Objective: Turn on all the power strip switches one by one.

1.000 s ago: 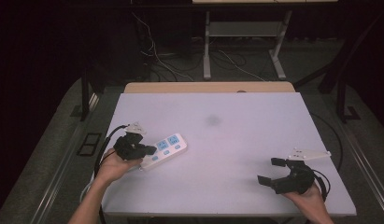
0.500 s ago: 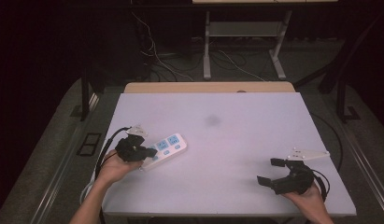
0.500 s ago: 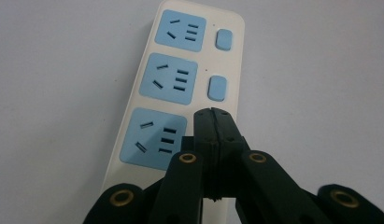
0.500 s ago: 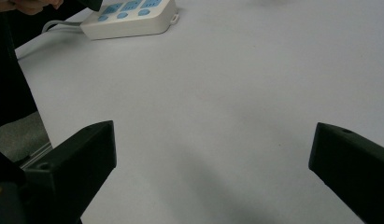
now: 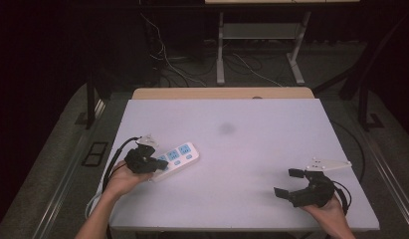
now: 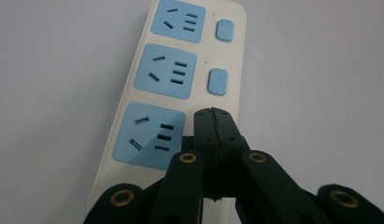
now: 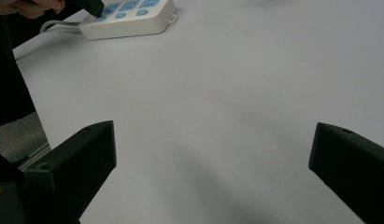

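A white plastic power strip [image 5: 176, 157] with three pale blue socket faces and small blue rocker switches lies flat on the pale lavender table [image 5: 252, 134], at about 8 o'clock from the table's middle, near the left edge. It lies slantwise, its far end pointing toward 2 o'clock, and its white cable [image 7: 54, 24] leaves the near end toward the table's left rim.

The left tongs [image 5: 153, 165] sit over the strip's near end, held in the person's left hand [image 5: 123, 180]. In the left gripper view the two black jaws are pressed together with nothing between them, and the joined tip [image 6: 213, 122] stands just at the right of the nearest blue socket face [image 6: 150, 136], in line with the row of switches [image 6: 218, 81]. Whether the tip touches the strip's surface cannot be told for certain.

The right tongs [image 5: 290, 183] rest low at about 4 o'clock on the table, well apart from the strip, held in the right hand [image 5: 327, 211]. Their jaws are spread wide and hold nothing; in the right gripper view the two black pads [image 7: 82, 156] stand far apart over bare table, with the strip and the left tongs seen far off toward 11 o'clock.

A small dark smudge [image 5: 226, 128] marks the table near its middle.
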The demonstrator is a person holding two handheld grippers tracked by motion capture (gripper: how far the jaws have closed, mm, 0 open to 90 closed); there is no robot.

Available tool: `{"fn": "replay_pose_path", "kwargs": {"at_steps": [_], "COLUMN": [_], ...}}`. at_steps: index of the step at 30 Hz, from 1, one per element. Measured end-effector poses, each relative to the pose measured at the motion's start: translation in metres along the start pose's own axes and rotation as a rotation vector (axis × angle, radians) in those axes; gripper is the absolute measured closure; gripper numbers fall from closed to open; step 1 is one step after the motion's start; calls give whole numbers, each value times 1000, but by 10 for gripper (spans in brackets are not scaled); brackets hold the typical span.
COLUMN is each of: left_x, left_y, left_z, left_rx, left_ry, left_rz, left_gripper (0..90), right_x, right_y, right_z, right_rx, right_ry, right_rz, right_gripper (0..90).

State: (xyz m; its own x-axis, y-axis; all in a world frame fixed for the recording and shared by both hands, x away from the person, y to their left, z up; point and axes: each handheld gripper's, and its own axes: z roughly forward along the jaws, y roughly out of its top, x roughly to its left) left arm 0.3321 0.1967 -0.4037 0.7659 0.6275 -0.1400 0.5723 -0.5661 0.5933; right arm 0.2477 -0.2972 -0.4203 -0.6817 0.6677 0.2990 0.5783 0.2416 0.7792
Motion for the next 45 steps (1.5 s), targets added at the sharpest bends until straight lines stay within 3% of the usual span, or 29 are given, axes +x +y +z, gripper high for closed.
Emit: {"fn": "replay_pose_path", "kwargs": {"at_steps": [8, 26, 45], "left_x": [5, 10, 11], "left_y": [-3, -6, -6], "left_z": [1, 3, 4], "left_rx": [-11, -18, -17], "left_ry": [-37, -65, -65], "left_rz": [-20, -33, -55], "left_gripper": [895, 898, 897], "right_x": [0, 1, -2], "right_y": [0, 1, 1], "right_z": [0, -3, -5], "right_rx": [-2, -12, -18], "right_ry": [-4, -6, -10], "right_rz": [-3, -1, 6], "right_gripper": [6, 6, 5]}}
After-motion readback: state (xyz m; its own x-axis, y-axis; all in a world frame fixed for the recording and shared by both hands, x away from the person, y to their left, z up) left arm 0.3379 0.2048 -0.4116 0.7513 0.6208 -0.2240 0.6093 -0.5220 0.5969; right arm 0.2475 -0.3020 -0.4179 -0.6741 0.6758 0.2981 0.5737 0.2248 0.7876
